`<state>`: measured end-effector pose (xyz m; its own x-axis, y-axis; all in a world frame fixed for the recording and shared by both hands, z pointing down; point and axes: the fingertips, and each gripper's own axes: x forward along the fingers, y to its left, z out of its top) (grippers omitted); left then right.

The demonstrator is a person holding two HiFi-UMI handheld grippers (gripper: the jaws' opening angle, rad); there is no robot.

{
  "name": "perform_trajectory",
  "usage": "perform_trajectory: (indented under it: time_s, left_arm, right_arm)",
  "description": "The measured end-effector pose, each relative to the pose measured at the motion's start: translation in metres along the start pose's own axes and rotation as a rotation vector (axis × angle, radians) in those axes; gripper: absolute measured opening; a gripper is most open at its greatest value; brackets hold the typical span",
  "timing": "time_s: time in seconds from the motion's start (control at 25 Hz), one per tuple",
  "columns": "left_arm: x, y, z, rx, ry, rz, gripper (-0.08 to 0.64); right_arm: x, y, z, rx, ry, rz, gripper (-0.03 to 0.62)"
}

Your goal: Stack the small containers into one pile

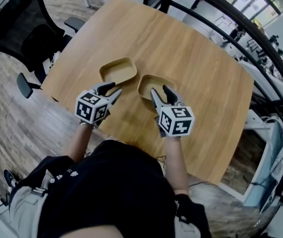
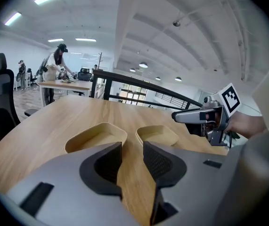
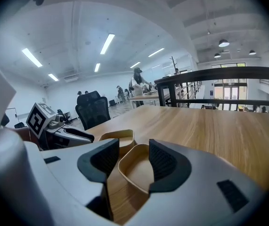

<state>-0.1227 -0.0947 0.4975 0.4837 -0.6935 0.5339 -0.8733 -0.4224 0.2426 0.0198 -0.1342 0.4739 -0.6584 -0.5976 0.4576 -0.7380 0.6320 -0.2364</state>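
table (image 1: 196,83): a pale wood top with rounded corners, on which two tan containers are set side by side and a little apart, not stacked.
left container (image 1: 117,69): a shallow rectangular tray, set open side up just ahead of the left gripper's tips and not touched by them.
right container (image 1: 148,81): a like tray, set open side up; in the head view its near end is covered by the right gripper's jaws.
left gripper (image 2: 132,147): the jaws are held a narrow gap apart, only bare wood is seen between them, and nothing is gripped.
right gripper (image 3: 133,146): the jaws are spread wider and the near end of the right container is seen between them; contact with its walls cannot be made out.
chair (image 1: 27,29): a black office chair, placed at the table's left edge.
person (image 2: 55,69): seen at a far desk in the left gripper view.
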Motion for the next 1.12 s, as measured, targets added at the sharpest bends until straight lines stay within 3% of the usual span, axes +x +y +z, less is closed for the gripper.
perform_trajectory:
  time_s: [0.32, 0.76, 1.12]
  left_arm:
    - [-0.028, -0.038, -0.014, -0.016, 0.001, 0.065, 0.133]
    - [-0.066, -0.034, -0.049, -0.04, 0.009, 0.223, 0.133]
    - [-0.055, -0.02, -0.016, -0.006, -0.039, 0.189, 0.133]
  right_arm:
    - [-0.024, 0.018, -0.002, 0.01, -0.041, 0.095, 0.187]
    - [-0.02, 0.042, -0.034, 0.022, -0.034, 0.191, 0.187]
    - [-0.011, 0.035, -0.009, 0.026, -0.045, 0.155, 0.187]
